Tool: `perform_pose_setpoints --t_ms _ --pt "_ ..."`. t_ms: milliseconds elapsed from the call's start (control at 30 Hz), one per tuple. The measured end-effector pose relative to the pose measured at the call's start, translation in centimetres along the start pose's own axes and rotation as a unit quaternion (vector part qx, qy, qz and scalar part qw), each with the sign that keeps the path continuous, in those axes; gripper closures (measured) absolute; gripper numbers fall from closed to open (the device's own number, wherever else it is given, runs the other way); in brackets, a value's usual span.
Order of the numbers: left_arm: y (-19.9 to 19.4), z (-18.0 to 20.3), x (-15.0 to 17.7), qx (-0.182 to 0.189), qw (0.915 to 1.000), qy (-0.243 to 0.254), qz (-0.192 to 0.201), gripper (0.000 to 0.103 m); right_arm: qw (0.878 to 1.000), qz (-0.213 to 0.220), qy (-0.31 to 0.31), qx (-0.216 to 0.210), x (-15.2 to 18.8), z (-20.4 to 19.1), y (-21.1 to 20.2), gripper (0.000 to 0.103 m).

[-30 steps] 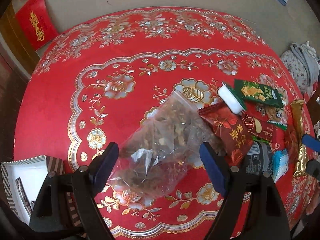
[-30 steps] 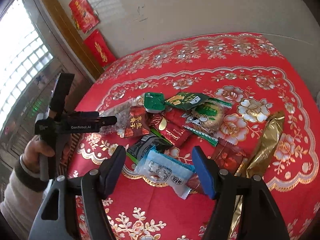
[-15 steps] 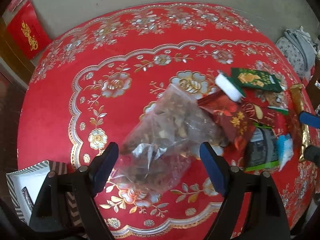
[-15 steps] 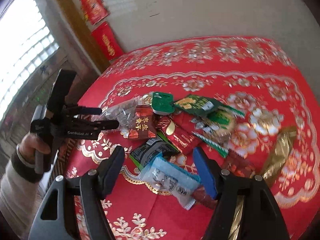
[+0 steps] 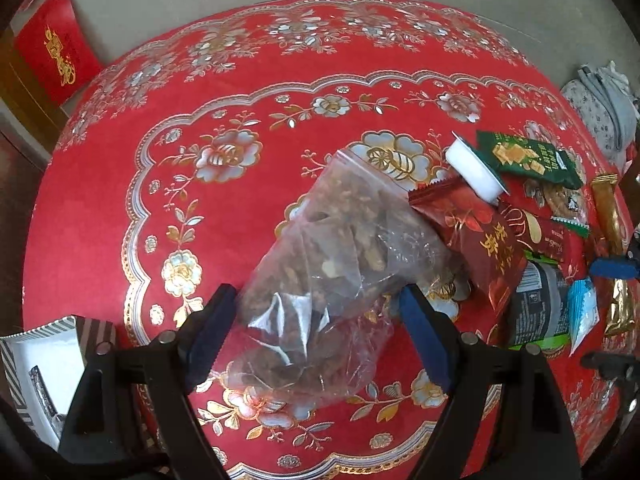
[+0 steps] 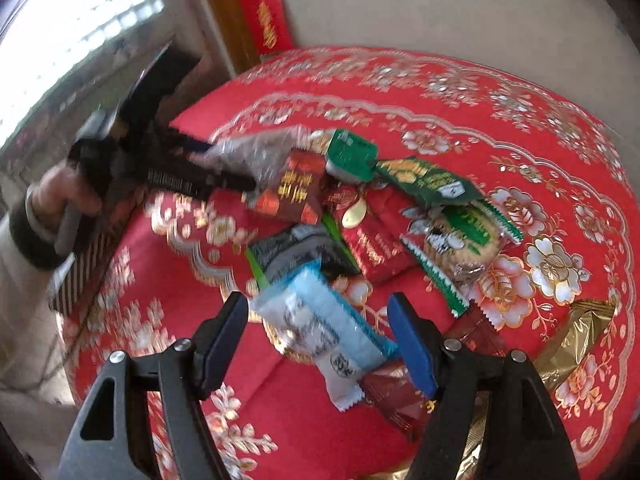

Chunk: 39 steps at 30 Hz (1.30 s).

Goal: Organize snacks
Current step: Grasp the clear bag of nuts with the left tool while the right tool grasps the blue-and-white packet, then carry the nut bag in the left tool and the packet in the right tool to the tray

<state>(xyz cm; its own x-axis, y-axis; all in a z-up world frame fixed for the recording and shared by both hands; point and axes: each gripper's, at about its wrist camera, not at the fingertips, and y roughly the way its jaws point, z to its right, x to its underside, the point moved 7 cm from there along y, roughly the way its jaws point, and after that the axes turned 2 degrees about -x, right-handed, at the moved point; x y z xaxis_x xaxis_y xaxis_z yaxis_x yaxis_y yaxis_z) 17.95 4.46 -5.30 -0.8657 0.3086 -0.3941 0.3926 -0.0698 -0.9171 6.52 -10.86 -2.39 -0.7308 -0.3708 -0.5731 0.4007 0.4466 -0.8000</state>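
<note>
1. The left gripper (image 5: 316,322) is spread wide around the near end of the clear bag of nuts (image 5: 340,264), which lies on the red tablecloth (image 5: 100,208). Its pads flank the bag; whether they touch the plastic I cannot tell.
2. The right gripper (image 6: 318,334) is also spread wide, around the blue-and-white packet (image 6: 324,320) at the near edge of the snack pile. It has not closed on it.
3. Risk on the left: the bag is slack and bulky, so a pinch may catch only loose film and let the nuts sag or slip out of the grip.
4. The far right edge of the bag sits touching the red foil packet (image 5: 476,236); lifting could drag that packet and the white cup (image 5: 474,170) resting on it.
5. Risk on the right: the packet lies on the dark packet (image 6: 296,248), so a low pinch might grab both.
6. The striped box (image 5: 44,364) sits near left at the table edge; only something dark and unclear shows inside it.
</note>
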Motion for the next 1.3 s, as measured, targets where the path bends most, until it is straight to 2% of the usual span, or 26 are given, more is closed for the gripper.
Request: perform_pose_setpoints --t_ms 100,167,233,267,467,567,600,633,667,767,867,1100,1300 --pt "-0.1 0.3 -0.1 -0.002 0.9999 -0.006 0.008 0.023 1.000 -0.007 -0.018 0.006 0.2 -0.1 0.7 0.031" --pt "-0.2 0.3 -0.1 -0.004 0.9999 -0.009 0.012 0.029 1.000 -0.011 -0.017 0.018 0.3 0.2 1.2 0.031" --pt "-0.4 0.4 -0.1 -0.004 0.9999 -0.009 0.013 0.032 1.000 -0.011 -0.015 0.023 0.5 0.3 1.6 0.035" --pt "-0.4 0.5 -0.1 -0.005 0.9999 -0.009 0.013 0.033 0.999 -0.011 -0.017 0.025 0.7 0.1 1.7 0.038" --pt "-0.4 0.4 -0.1 -0.005 0.9997 -0.015 0.016 0.033 0.999 0.001 -0.022 0.037 1.0 -0.5 1.6 0.042" --pt "-0.5 0.5 0.0 -0.007 0.9996 -0.016 0.020 0.037 0.999 0.003 -0.019 0.047 1.0 -0.3 1.5 0.053" --pt "-0.6 0.4 0.1 -0.008 0.9996 -0.017 0.021 0.039 0.998 0.004 -0.019 0.052 1.0 -0.2 1.4 0.061" --pt "-0.8 0.4 0.2 -0.009 0.9995 -0.018 0.023 0.045 0.998 0.004 -0.019 0.057 0.9 -0.1 1.4 0.070" --pt "-1.0 0.5 0.3 -0.010 0.9995 -0.019 0.025 0.053 0.998 0.006 -0.015 0.058 1.0 -0.2 1.3 0.072" --pt "-1.4 0.6 0.7 -0.010 0.9992 -0.023 0.030 0.065 0.998 0.013 -0.004 0.055 1.2 -0.4 1.2 0.072" --pt "-2.1 0.6 1.1 -0.021 0.9985 -0.030 0.041 0.073 0.998 0.024 0.000 0.057 1.5 -1.1 0.7 0.073" --pt "-4.6 -0.1 2.5 0.010 0.9958 -0.070 0.057 0.077 0.996 0.073 0.035 0.038 1.4 -2.3 -1.8 0.073" --pt "-7.0 -0.2 3.8 0.021 0.9934 -0.083 0.076 0.077 0.992 0.104 0.062 0.025 1.5 -3.1 -3.4 0.073"
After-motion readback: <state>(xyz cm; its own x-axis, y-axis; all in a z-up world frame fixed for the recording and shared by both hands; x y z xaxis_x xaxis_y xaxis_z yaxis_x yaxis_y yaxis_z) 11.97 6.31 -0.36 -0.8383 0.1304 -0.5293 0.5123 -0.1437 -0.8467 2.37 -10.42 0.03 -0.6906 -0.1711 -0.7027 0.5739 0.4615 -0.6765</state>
